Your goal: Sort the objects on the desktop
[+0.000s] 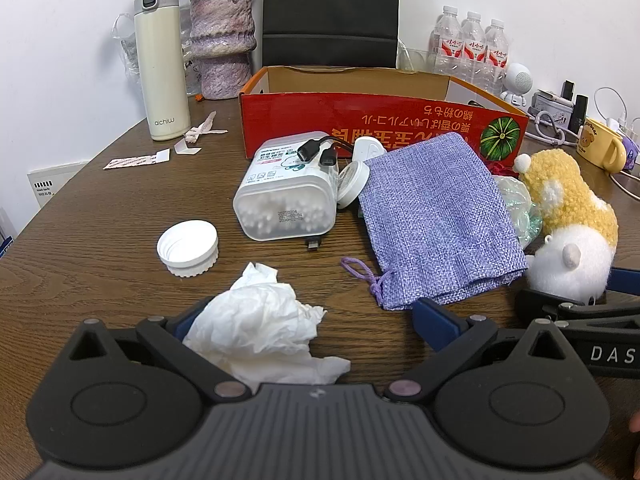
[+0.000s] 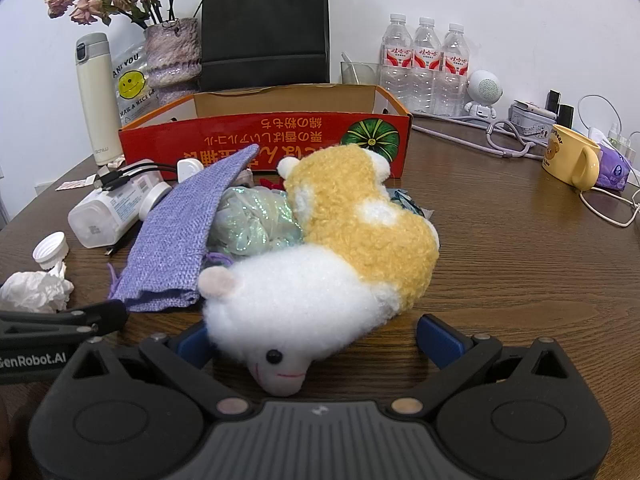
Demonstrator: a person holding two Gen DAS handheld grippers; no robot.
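My left gripper [image 1: 308, 320] is open, its jaws spread around a crumpled white tissue [image 1: 260, 320] on the wooden table. My right gripper [image 2: 316, 340] is open, its jaws on either side of the white head of a yellow-and-white plush toy [image 2: 340, 264], which lies on its side; the toy also shows in the left wrist view [image 1: 568, 216]. A purple cloth pouch [image 1: 436, 216] lies between them. A cotton-swab box [image 1: 288, 196] with black cable plugs on it, a white bottle cap [image 1: 188, 246] and a glittery green bag [image 2: 256, 220] lie nearby. The red cardboard box [image 1: 360, 120] stands open behind.
A cream thermos [image 1: 160, 60], a vase of dried flowers [image 1: 222, 40] and a black bag [image 2: 264, 24] stand at the back. Water bottles [image 2: 424, 64], a small white speaker [image 2: 484, 92], a yellow mug [image 2: 572, 156] and cables are at the right. Paper scraps [image 1: 136, 160] lie at the left.
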